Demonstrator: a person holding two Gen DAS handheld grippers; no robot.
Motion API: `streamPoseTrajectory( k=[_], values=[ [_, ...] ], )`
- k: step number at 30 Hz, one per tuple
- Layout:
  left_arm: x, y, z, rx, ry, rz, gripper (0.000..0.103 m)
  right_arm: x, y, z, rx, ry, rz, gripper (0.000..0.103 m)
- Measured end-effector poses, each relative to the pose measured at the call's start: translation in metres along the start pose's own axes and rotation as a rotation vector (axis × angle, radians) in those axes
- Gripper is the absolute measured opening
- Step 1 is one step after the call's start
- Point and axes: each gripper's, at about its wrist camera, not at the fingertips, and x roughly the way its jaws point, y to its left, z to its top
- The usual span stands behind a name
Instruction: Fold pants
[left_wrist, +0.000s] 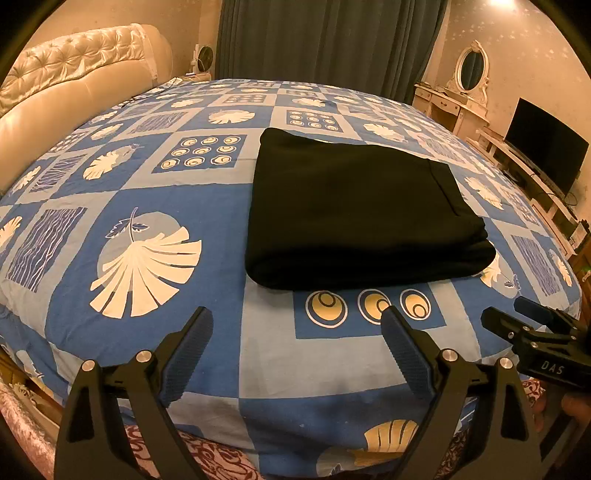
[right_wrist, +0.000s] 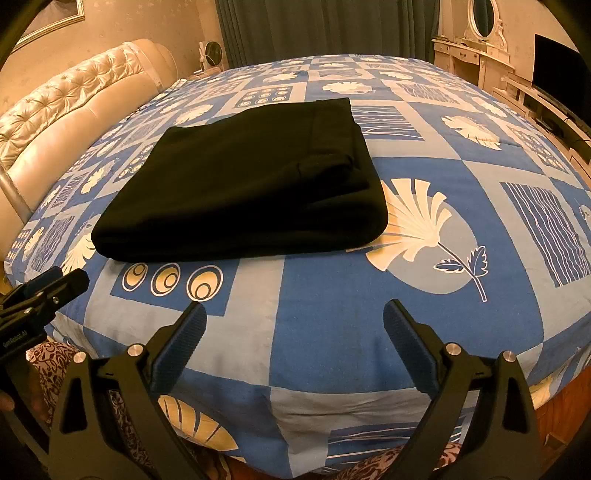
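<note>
At far left stands one tufted headboard, bordering one bed covered by a blue patterned bedspread. The left gripper hovers near the bed's front edge with its jaws spread wide and nothing between them. Centrally, one pair of black pants lies on the bedspread as a compact rectangular stack of several layers, with a rounded fold along the near edge and what appears to be a hem or waistband seam on the right side. The fabric looks soft, matte and moderately thick; expect it to be light, limp and non-slippery, and to sag if lifted by one corner. If a further fold or repositioning is required, grip both near corners through all layers simultaneously. Judged from its shape, folding appears essentially complete. To the right, the right gripper also hovers wide open and empty, apart from the pants. Count: two grippers, one garment, one bed.
</note>
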Motion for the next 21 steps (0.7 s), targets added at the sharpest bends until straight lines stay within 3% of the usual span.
streamPoseTrajectory(
  k=[21],
  values=[
    [-0.0027, 0.0002, 0.0015, -0.011, 0.005, 0.004, 0.091, 0.0008, -0.0012, -0.0005, 0.004, 0.004, 0.001, 0.097]
  ],
)
